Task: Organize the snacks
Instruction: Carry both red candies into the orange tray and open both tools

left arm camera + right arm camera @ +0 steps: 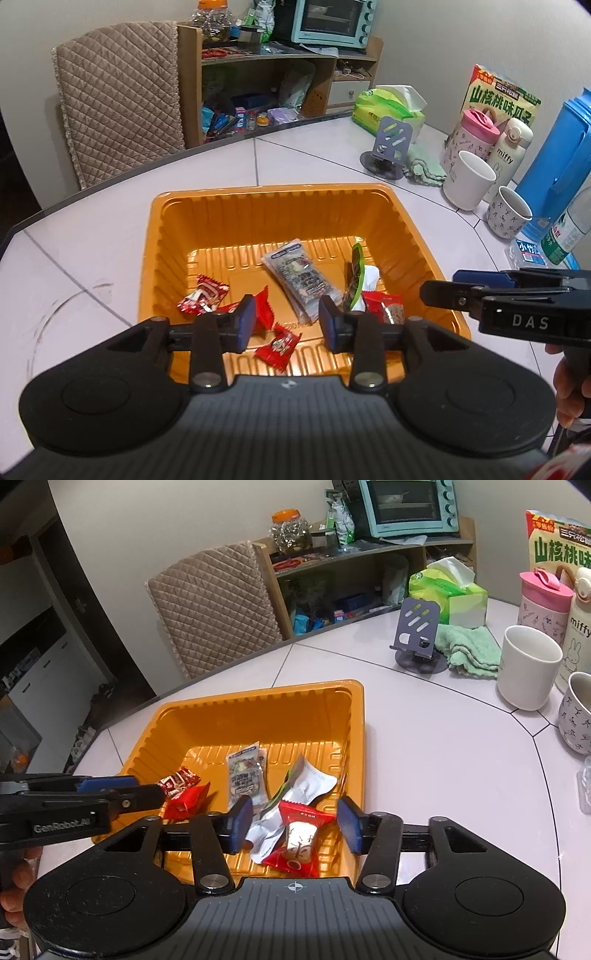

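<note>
Since everything already sits in the orange tray [406,221] at mid-frame, both claws hang over its near edge with nothing held: left gripper [286,321] and right gripper [295,823] both spread wide. The red candy packet [299,843] at lower center looks light, crinkly and slippery, so I'd pinch its crimped end.

A pale tiled tabletop [110,229] is carrying an orange tray [258,192] near its middle. Along the far right side a grey phone stand [419,635], a folded green cloth [469,646], a tissue pack [454,594], a white cup [528,672], a patterned mug [576,716] and a blue jug [557,155] are standing.
</note>
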`<act>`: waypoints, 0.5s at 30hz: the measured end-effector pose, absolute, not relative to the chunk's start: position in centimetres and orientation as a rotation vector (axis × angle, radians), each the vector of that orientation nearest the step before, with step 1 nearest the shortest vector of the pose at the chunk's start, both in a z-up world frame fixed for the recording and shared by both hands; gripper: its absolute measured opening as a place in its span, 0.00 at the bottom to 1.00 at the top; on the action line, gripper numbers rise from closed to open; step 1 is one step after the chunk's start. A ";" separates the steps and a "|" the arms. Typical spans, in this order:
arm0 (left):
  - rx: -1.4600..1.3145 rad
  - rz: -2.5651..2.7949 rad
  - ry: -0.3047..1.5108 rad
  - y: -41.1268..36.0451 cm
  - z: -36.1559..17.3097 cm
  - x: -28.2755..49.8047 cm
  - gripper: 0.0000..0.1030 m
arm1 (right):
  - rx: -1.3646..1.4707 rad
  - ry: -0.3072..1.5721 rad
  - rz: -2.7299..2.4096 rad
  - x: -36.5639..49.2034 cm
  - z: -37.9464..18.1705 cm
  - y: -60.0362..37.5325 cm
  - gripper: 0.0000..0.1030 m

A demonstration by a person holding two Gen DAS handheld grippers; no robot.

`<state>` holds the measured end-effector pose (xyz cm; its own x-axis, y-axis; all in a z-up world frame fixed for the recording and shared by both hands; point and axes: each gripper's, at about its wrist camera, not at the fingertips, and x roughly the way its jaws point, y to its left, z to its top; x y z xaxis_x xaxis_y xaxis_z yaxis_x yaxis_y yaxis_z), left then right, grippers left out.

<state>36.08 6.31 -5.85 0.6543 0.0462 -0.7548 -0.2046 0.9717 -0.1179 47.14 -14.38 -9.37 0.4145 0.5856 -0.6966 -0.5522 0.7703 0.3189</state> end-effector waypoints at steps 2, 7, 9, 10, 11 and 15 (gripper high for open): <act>-0.210 0.149 0.851 6.6 -5.5 35.3 0.36 | 0.050 0.885 0.711 46.8 -9.1 -14.7 0.59; -0.244 0.173 0.840 7.4 -4.4 33.0 0.38 | 0.079 0.868 0.712 45.6 -8.1 -15.7 0.66; -0.256 0.190 0.830 7.7 -3.8 32.1 0.45 | 0.086 0.861 0.712 45.1 -7.6 -16.1 0.69; -0.261 0.202 0.824 7.8 -3.5 31.5 0.48 | 0.088 0.857 0.714 44.8 -7.4 -16.2 0.69; -0.263 0.208 0.818 7.8 -3.3 31.0 0.49 | 0.089 0.853 0.714 44.5 -7.3 -16.4 0.70; -0.279 0.232 0.803 8.0 -2.3 29.0 0.50 | 0.108 0.847 0.721 43.3 -6.7 -17.1 0.72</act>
